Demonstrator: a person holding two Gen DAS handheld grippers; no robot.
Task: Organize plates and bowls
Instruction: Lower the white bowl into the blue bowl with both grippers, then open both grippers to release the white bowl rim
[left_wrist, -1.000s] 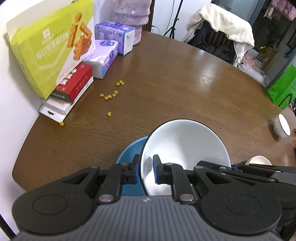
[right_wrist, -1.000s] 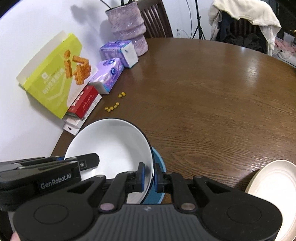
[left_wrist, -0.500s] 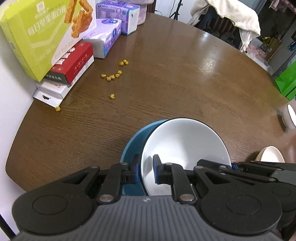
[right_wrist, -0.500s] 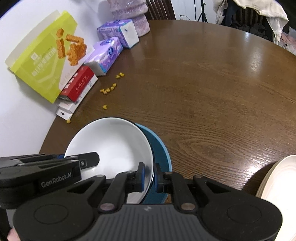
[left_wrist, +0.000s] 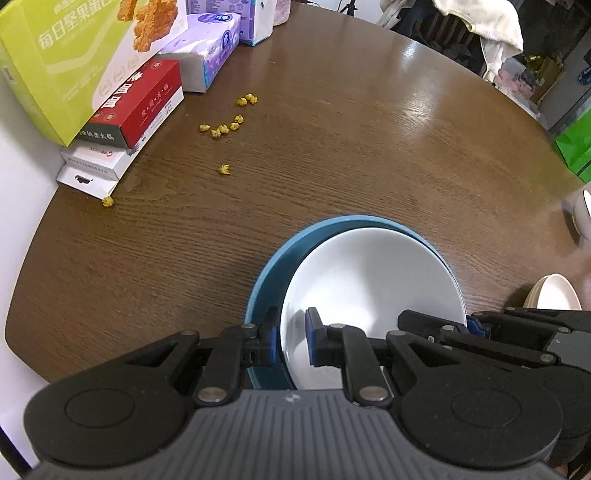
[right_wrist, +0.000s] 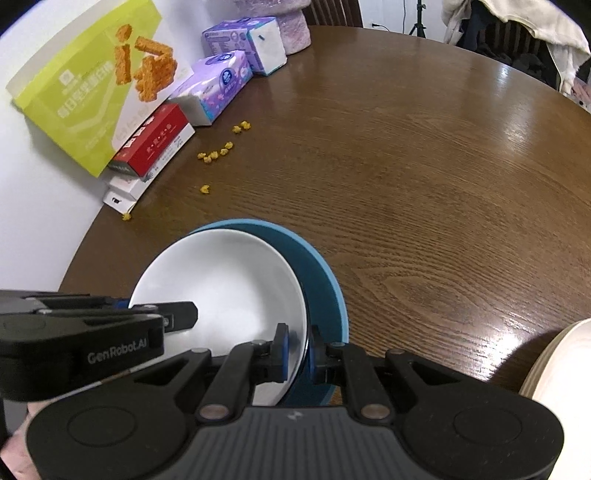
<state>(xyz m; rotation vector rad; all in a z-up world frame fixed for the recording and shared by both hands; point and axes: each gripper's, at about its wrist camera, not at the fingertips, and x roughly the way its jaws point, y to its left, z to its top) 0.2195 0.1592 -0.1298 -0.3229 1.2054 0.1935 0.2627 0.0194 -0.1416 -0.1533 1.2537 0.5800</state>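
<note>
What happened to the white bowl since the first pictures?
The white bowl came down toward the blue plate and tipped flatter, so more of the plate's rim now shows around it. Nothing was picked up or dropped: the left gripper and right gripper still pinch the bowl's rim on opposite sides. The yellow crumbs and boxes stayed put.

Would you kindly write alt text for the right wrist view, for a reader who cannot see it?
Two grippers hold a white bowl by its rim above a blue plate on a round wooden table: the right gripper at the near edge, the left gripper from the left. Boxes line the wall, with yellow crumbs nearby.
</note>
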